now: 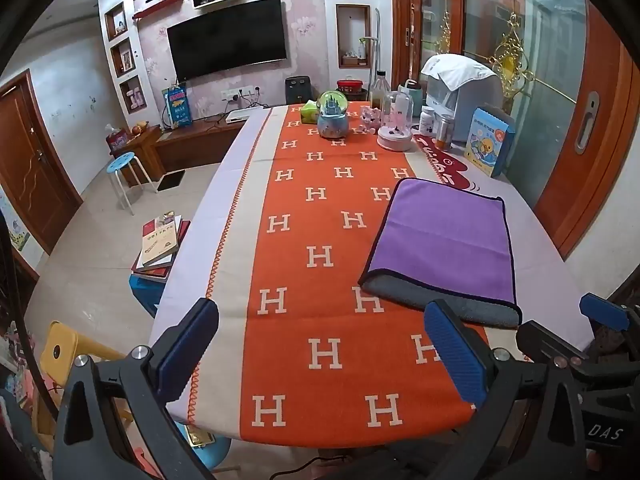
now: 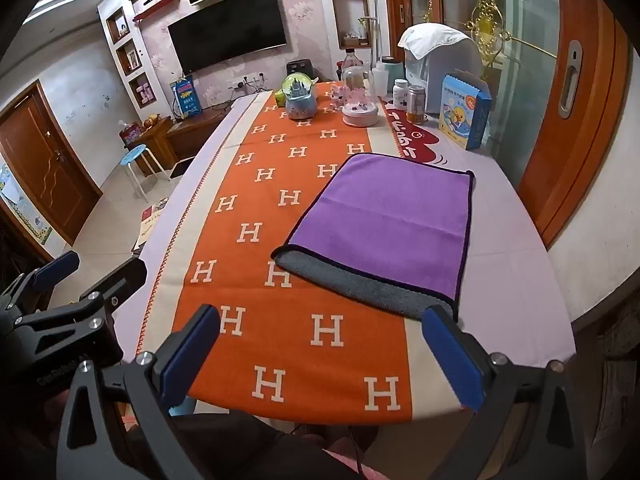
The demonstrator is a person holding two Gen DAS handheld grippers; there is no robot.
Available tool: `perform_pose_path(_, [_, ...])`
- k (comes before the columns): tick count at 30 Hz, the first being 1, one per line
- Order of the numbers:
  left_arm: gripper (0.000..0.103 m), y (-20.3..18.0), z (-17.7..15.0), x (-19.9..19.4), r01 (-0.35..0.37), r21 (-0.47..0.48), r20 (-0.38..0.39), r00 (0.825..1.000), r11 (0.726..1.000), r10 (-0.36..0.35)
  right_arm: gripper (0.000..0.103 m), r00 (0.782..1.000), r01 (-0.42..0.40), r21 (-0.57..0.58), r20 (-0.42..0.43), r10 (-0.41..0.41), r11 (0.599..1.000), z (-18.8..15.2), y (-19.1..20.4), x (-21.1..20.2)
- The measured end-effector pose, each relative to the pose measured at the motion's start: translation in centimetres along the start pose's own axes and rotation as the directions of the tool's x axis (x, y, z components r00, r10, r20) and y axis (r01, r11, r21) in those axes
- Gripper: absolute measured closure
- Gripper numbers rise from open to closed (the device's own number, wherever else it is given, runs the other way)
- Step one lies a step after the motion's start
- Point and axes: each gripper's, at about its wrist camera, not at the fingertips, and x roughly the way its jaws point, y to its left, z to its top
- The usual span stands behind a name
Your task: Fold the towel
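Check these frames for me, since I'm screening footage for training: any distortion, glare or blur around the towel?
Left wrist view: strong fisheye bending, black corners, the table edge bowed; the towel sharp and evenly lit. Right wrist view: same curvature; towel crisp with no glare; reflections only on the glass door. Both hand-held grippers show open, in focus.

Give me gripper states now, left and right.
Left gripper: open, holding nothing, short of the towel.
Right gripper: open, holding nothing, its right finger by the towel's near edge.
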Motion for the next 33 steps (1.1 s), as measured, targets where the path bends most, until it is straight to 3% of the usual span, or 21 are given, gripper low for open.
perform_pose_path(33, [0.001, 0.05, -0.52, 0.41, 0.030, 0.009, -0.014, 0.999, 1.000, -0.029, 0.002, 1.000, 0.021, 0.016, -0.013, -0.020, 1.000, -0.38, 0.16, 0.21])
